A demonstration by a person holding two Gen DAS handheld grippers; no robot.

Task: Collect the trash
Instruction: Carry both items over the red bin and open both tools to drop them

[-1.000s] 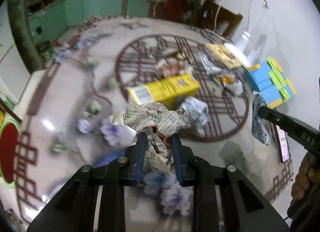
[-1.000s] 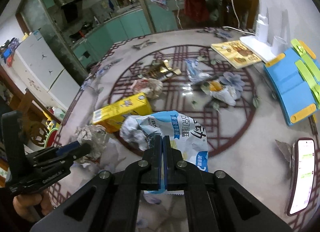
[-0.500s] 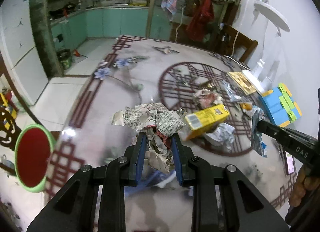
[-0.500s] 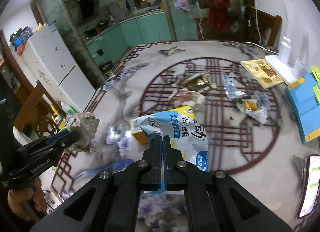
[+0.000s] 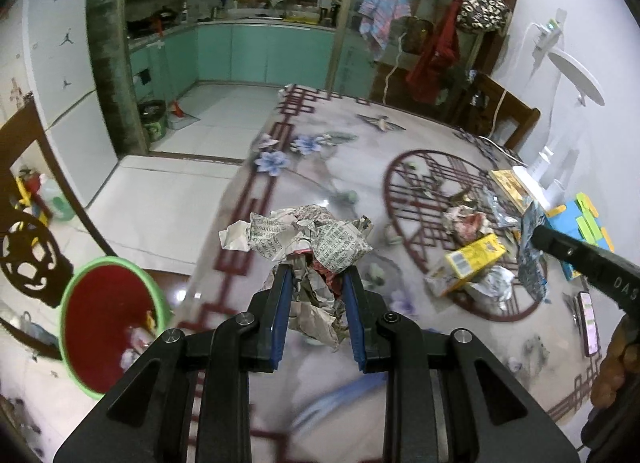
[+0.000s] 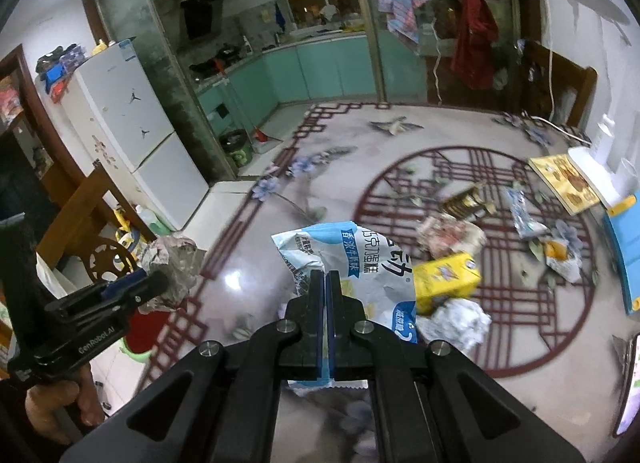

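Note:
My left gripper (image 5: 316, 279) is shut on a crumpled newspaper wad (image 5: 308, 239), held above the table's left edge. A green-rimmed red bin (image 5: 108, 319) stands on the floor at lower left with some trash inside. My right gripper (image 6: 325, 283) is shut on a blue and white snack wrapper (image 6: 360, 259), held over the table. In the right wrist view the left gripper (image 6: 152, 283) and its wad (image 6: 172, 263) show at left, above part of the bin (image 6: 148, 327). In the left wrist view the right gripper (image 5: 536, 235) shows at right with the wrapper (image 5: 530, 259) hanging.
On the patterned table (image 5: 312, 183) lie a yellow carton (image 6: 446, 279), a white paper ball (image 6: 460, 319), several wrappers (image 6: 524, 215), a yellow booklet (image 6: 564, 179), a blue box (image 5: 580, 227) and a phone (image 5: 588, 319). A wooden chair (image 5: 28, 247) stands beside the bin.
Both grippers have swung left, away from the trash pile toward the table's left edge. The bin has come closer in the left wrist view. Both grips are unchanged.

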